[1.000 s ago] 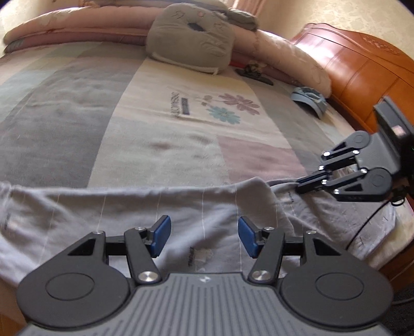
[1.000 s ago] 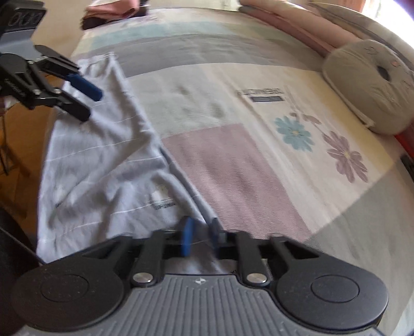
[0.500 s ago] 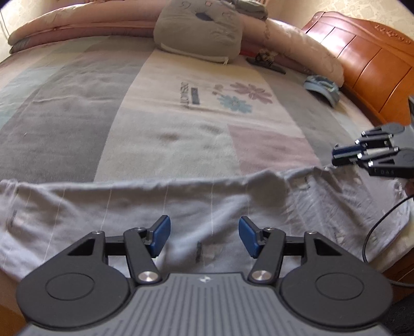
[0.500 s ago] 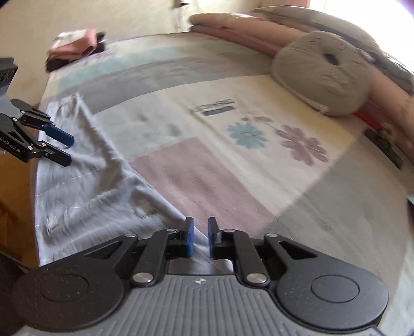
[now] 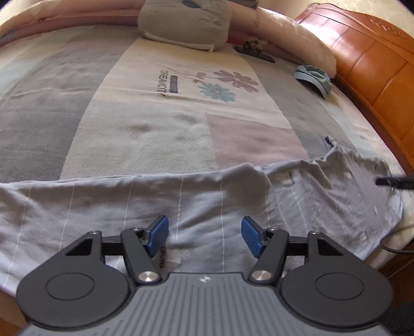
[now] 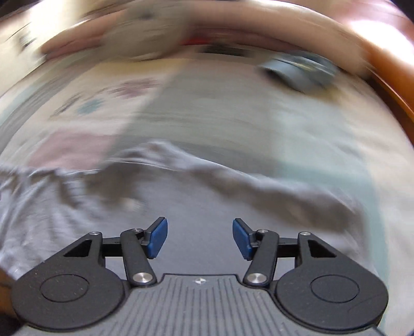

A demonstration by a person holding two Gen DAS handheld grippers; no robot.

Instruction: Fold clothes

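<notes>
patchwork bed (image 5: 145, 134), grey garment (image 5: 207, 196), pillow (image 5: 186, 23)

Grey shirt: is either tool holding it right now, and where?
Nothing is held. The left tool and right tool are both open, with the grey shirt lying loose on the bed between their blue pads.

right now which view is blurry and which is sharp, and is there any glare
Right wrist view: heavy motion smear over the bed and grey garment; only the right tongs stay crisp, open. Left wrist view: mostly sharp, fisheye bending the bed's edges, left tongs open, sunlight glare on the wooden headboard.
</notes>
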